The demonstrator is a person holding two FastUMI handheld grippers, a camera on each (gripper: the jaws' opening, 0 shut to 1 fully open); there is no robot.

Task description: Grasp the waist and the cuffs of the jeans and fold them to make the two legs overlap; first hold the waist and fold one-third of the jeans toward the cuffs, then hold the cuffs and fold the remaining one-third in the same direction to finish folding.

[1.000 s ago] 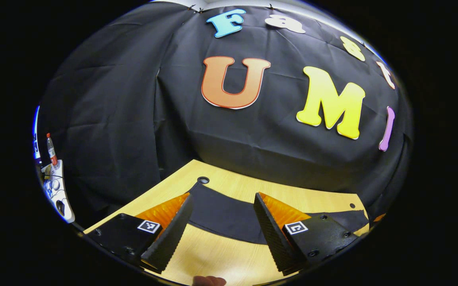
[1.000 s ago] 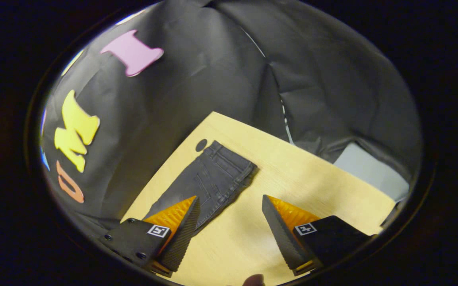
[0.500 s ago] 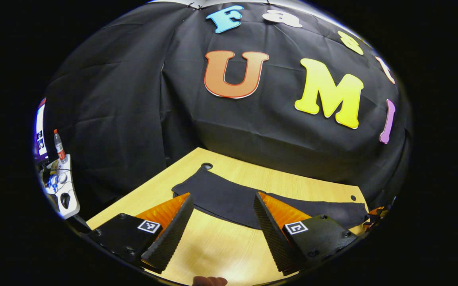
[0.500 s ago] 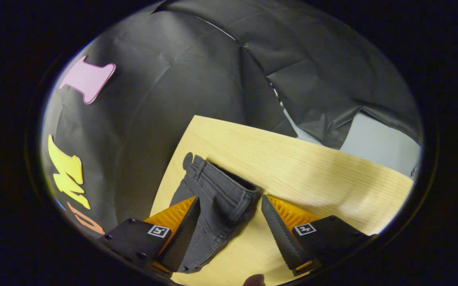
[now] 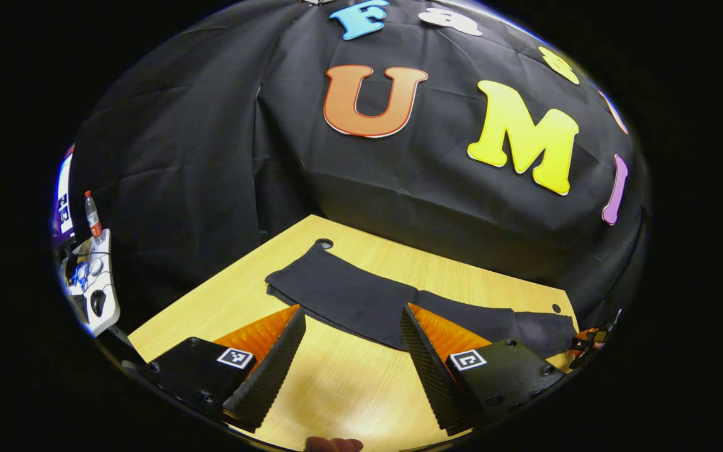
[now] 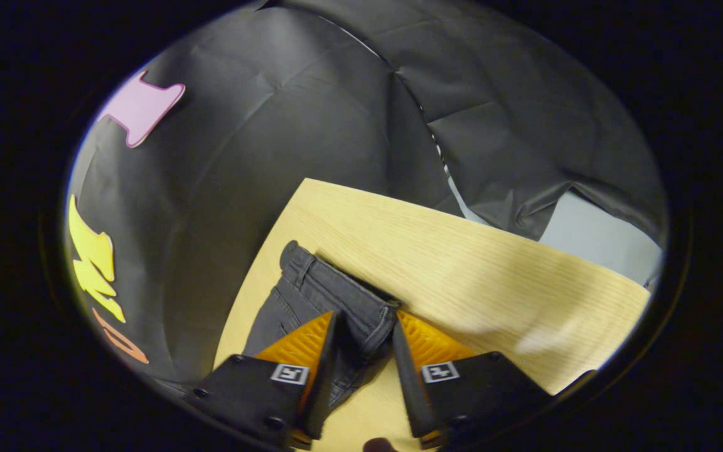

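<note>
Jeans (image 5: 368, 304), one dark pair, spread flat along the far side of one pale wooden table (image 5: 342, 389); seen in the left gripper view from the leg end, with the cuffs (image 5: 283, 285) near the table's far left corner.

Nearest in that view, left gripper (image 5: 352, 358) with fingers spread wide over bare wood just short of the fabric, gripping nothing; one fingertip of the person at the bottom edge; far right, a small part of the other gripper at the waist end; beyond the table, two round holes near its back edge, one at each end of the jeans; off to the far left, one bottle (image 5: 92, 215) with a red cap.

In the right gripper view, right gripper (image 6: 361, 342) narrowed around the near corner of the waistband (image 6: 336, 295), both fingers against the denim; past it, bare table, then black cloth wall.
</note>
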